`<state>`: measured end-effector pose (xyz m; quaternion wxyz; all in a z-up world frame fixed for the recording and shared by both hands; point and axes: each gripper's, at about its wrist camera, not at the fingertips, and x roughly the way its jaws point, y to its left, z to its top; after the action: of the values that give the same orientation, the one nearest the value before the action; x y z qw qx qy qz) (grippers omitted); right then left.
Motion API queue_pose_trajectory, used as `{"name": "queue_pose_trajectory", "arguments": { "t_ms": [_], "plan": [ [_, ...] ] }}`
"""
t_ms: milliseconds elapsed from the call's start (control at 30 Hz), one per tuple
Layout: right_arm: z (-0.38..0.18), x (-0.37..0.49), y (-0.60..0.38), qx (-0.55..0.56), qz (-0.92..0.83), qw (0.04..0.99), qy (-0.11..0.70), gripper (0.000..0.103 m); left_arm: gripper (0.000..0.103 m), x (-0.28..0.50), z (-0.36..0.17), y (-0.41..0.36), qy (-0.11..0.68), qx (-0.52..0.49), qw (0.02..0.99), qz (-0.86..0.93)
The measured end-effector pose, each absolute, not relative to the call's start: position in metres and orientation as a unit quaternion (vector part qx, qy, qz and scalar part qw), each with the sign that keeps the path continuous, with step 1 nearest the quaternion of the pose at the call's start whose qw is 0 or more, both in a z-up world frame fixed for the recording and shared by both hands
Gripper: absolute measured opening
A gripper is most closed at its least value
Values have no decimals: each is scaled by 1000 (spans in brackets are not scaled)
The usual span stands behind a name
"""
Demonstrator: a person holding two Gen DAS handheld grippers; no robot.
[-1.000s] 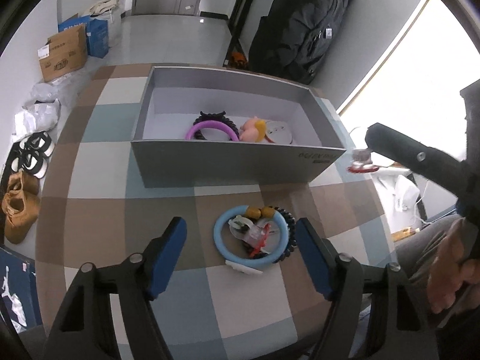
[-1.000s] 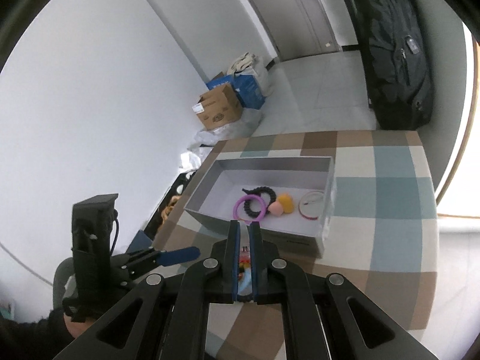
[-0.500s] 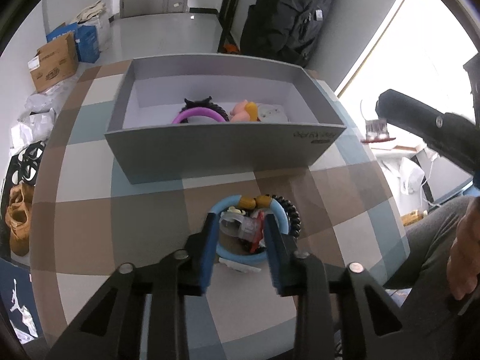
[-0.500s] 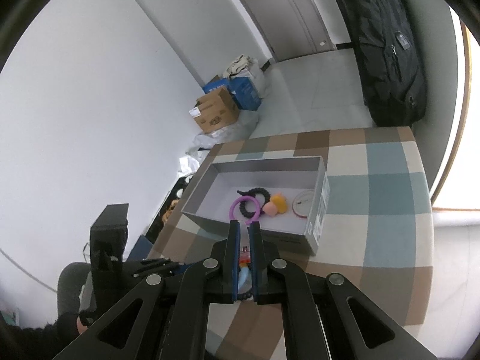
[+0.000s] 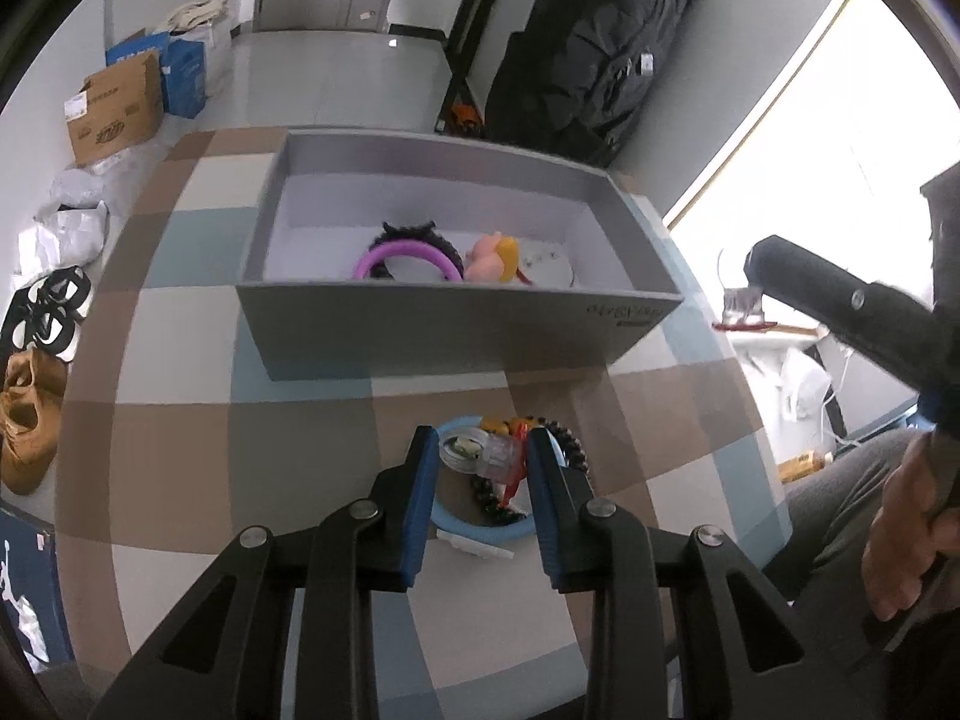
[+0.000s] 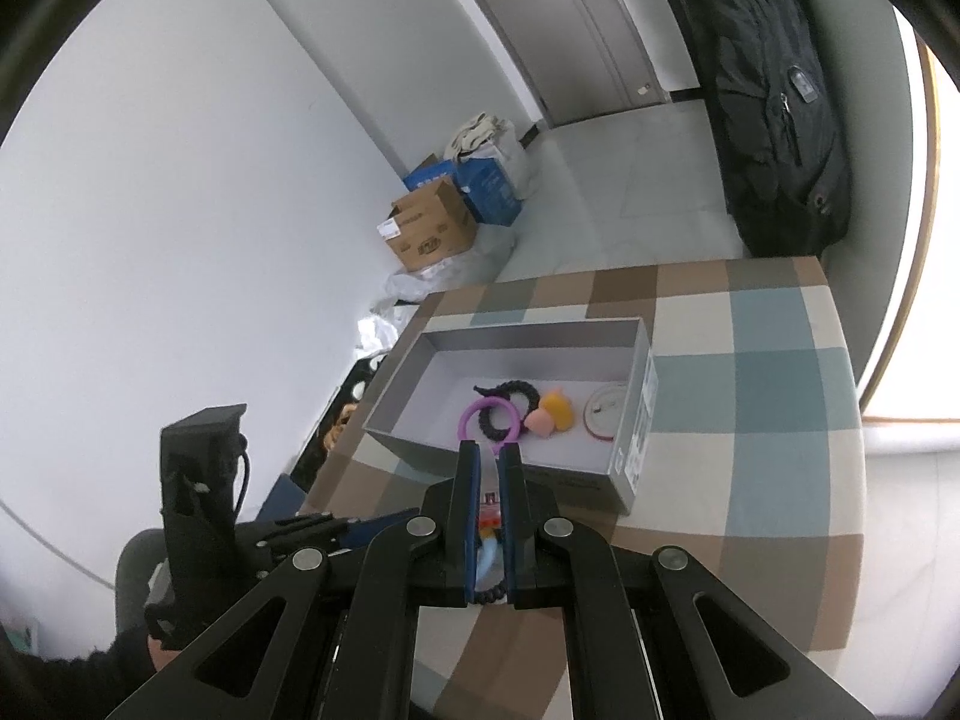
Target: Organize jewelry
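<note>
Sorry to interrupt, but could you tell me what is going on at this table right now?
A person with a gripper in each hand is sorting jewelry into a grey box. The left gripper is closed on a clear piece from a pile ringed by a blue bangle. The right gripper hovers nearly shut, holding nothing. A purple bangle and other pieces already lie in the box.
</note>
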<state>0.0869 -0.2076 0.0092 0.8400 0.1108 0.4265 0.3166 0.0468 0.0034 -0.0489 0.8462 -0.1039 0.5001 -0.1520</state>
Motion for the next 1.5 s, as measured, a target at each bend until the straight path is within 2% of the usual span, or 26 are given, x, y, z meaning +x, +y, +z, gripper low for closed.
{"name": "queue_pose_trajectory", "arguments": {
  "t_ms": [700,1500],
  "plan": [
    [10,107,-204,134,309,838,429,5,24,67,-3,22,430,-184,866,-177],
    [-7,170,-195,193,284,830,439,5,24,123,-10,26,440,-231,852,-164]
  ]
}}
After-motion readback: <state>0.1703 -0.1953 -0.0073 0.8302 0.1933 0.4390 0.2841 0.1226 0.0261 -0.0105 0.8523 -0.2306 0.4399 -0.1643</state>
